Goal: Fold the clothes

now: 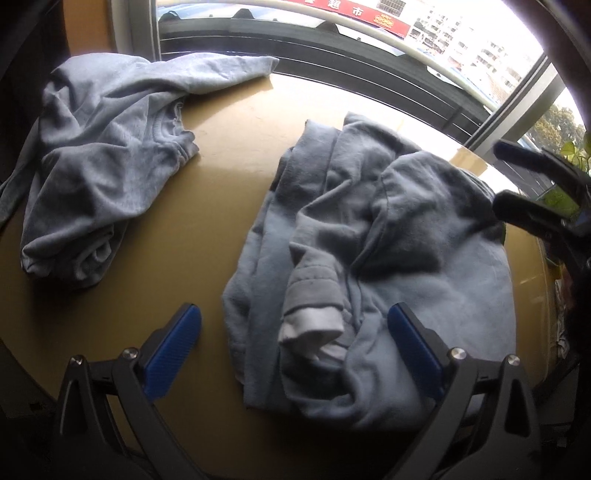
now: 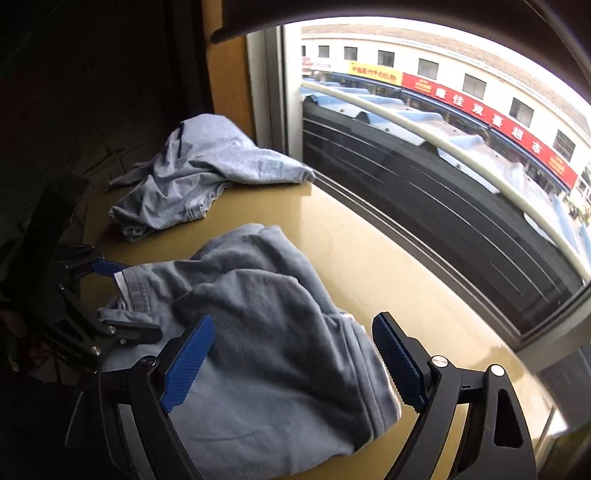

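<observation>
Blue sweatshirt (image 1: 369, 266), frame centre: partly bundled (unfinished); grey shirt (image 1: 99, 155), upper left: unfolded; left gripper (image 1: 295, 332), right gripper (image 2: 291, 343): held wide, empty.

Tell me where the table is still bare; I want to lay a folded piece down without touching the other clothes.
Bare table runs between the grey shirt and the blue garment, and along the window edge. It is crowded under the open left gripper and right gripper, both over the blue garment.

We read "超市" on red shop sign (image 1: 373, 14) outside window. Right wrist view: red banner (image 2: 491, 118) shows "佳双喜超市"; yellow sign (image 2: 375, 74) characters too small.
</observation>
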Demonstrator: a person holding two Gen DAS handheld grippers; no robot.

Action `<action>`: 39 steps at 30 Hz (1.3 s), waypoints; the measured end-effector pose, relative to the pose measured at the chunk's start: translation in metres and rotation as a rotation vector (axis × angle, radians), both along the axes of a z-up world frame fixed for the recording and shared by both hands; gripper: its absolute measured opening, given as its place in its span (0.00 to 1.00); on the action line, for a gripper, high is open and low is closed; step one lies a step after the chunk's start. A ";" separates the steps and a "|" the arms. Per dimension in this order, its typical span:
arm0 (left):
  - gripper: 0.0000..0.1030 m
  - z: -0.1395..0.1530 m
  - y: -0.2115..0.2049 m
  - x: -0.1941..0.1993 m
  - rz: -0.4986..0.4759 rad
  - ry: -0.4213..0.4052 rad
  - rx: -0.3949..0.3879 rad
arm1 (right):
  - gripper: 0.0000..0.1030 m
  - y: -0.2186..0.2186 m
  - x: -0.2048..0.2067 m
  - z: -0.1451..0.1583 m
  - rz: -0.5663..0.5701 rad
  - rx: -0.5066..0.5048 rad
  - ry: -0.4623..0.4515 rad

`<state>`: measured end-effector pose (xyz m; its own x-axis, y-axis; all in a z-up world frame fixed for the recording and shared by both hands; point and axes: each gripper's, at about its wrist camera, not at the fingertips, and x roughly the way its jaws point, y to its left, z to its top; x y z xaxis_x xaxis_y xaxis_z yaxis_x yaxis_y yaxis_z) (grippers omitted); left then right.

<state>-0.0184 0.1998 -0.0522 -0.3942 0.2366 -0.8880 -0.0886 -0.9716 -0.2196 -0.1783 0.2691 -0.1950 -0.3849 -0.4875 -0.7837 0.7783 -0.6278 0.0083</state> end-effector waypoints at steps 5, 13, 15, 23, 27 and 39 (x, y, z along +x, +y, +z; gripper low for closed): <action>0.80 0.003 -0.003 0.001 0.010 0.023 0.009 | 0.87 -0.073 -0.062 -0.024 0.128 0.067 -0.079; 0.45 0.005 -0.003 0.005 0.030 0.020 0.094 | 0.88 -0.163 -0.115 -0.102 0.321 0.209 -0.398; 0.43 0.004 -0.006 0.006 0.047 0.019 0.125 | 0.89 -0.177 -0.118 -0.116 0.353 0.217 -0.403; 0.25 0.000 -0.022 0.008 0.094 -0.014 0.264 | 0.26 -0.206 -0.107 -0.148 0.419 0.257 -0.337; 0.21 0.006 -0.032 0.008 0.119 0.009 0.308 | 0.25 -0.200 -0.102 -0.140 0.417 0.183 -0.283; 0.15 0.169 0.057 0.042 -0.176 0.494 -0.051 | 0.29 -0.108 -0.117 0.014 0.376 -0.175 0.122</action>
